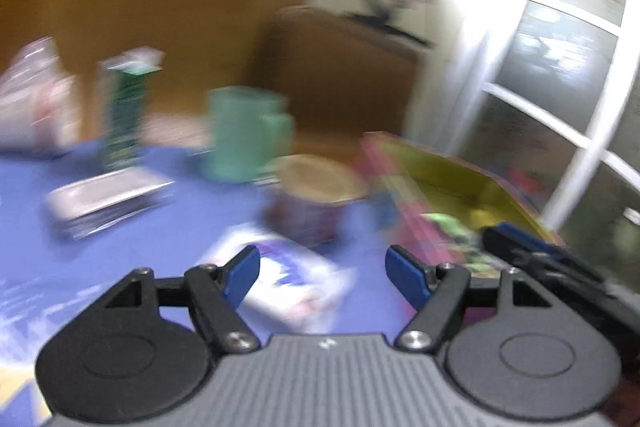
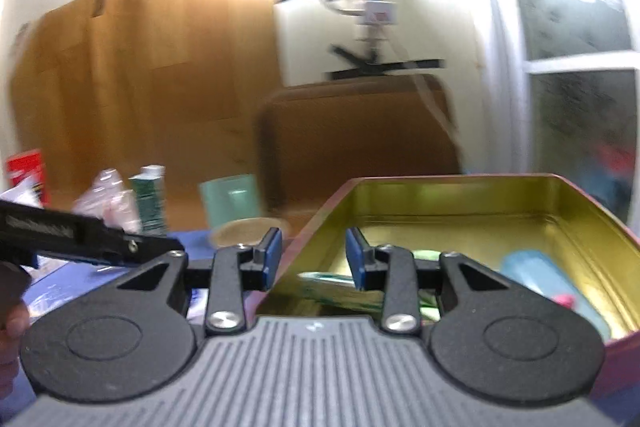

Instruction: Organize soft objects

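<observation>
The left gripper [image 1: 322, 273] has its fingers apart, empty; the right gripper [image 2: 313, 259] has its fingers clamped on the tin [image 2: 520, 203] wall at the frame's centre

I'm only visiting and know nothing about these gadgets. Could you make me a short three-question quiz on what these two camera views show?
1. True or false: the left claw is gripping something.
2. Which colour is the inside of the tin? A) gold B) white C) black
3. Fill in: the right claw's blue fingers sit on either side of the tin's near ____.

Key: 1 false, its fingers stand apart over the blue tablecloth with nothing between them. 2 A. 3 corner.
</observation>
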Action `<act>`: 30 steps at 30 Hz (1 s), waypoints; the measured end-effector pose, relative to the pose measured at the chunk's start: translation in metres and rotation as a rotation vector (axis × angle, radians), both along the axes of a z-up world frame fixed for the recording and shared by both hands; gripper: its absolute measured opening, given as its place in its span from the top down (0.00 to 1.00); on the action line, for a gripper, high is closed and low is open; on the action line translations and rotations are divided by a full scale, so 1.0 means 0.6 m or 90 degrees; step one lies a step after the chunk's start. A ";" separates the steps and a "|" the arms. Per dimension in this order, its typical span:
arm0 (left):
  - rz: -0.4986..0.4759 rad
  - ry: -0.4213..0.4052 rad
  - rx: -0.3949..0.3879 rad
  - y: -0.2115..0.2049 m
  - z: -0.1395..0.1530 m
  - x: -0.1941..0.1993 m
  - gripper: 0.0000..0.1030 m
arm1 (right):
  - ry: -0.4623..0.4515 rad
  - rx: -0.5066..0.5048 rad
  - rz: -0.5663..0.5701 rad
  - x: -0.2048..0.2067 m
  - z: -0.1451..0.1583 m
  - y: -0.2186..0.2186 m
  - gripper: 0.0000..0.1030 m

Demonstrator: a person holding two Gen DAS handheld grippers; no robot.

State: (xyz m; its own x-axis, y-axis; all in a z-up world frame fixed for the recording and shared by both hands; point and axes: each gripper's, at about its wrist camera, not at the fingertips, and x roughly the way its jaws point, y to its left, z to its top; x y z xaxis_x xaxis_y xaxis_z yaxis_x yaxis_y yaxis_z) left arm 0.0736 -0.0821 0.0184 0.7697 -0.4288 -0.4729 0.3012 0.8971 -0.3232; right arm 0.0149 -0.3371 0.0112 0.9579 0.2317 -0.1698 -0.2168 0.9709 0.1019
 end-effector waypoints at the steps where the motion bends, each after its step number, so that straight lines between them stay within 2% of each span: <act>1: 0.033 0.011 0.009 0.027 -0.011 0.002 0.31 | 0.006 -0.011 0.027 0.003 -0.001 0.018 0.63; 6: 0.206 0.033 0.024 0.152 -0.047 0.012 0.31 | 0.086 -0.038 0.168 0.040 -0.012 0.105 0.63; 7: 0.239 0.037 0.013 0.175 -0.053 0.012 0.31 | 0.102 -0.040 0.190 0.053 -0.013 0.123 0.63; 8: 0.267 0.046 -0.019 0.201 -0.062 0.011 0.31 | 0.120 -0.036 0.211 0.072 -0.011 0.143 0.63; 10: 0.274 0.057 -0.097 0.232 -0.069 0.011 0.31 | 0.155 -0.015 0.236 0.113 -0.002 0.179 0.63; 11: 0.277 0.052 -0.112 0.239 -0.069 0.009 0.31 | 0.178 0.007 0.243 0.145 0.004 0.198 0.62; 16: 0.265 0.054 -0.143 0.253 -0.071 0.008 0.31 | 0.257 0.051 0.195 0.300 0.018 0.277 0.62; 21: 0.261 0.061 -0.167 0.261 -0.073 0.008 0.31 | 0.353 0.061 0.161 0.421 -0.008 0.329 0.61; 24: 0.260 0.065 -0.171 0.259 -0.076 0.012 0.31 | 0.394 0.048 0.172 0.440 -0.028 0.346 0.62; 25: 0.260 0.066 -0.171 0.259 -0.075 0.012 0.31 | 0.396 0.031 0.182 0.436 -0.033 0.352 0.65; 28: 0.260 0.068 -0.173 0.260 -0.074 0.013 0.31 | 0.368 0.016 0.190 0.395 -0.027 0.348 0.81; 30: 0.259 0.069 -0.171 0.259 -0.073 0.012 0.31 | 0.366 0.023 0.194 0.358 -0.025 0.334 0.82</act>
State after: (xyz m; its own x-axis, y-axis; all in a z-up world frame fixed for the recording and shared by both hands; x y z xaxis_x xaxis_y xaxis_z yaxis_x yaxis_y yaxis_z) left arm 0.0806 0.0734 -0.0253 0.8521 -0.2212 -0.4742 -0.1046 0.8159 -0.5686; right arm 0.2300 -0.1367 -0.0040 0.6072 0.4935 -0.6226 -0.3824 0.8685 0.3155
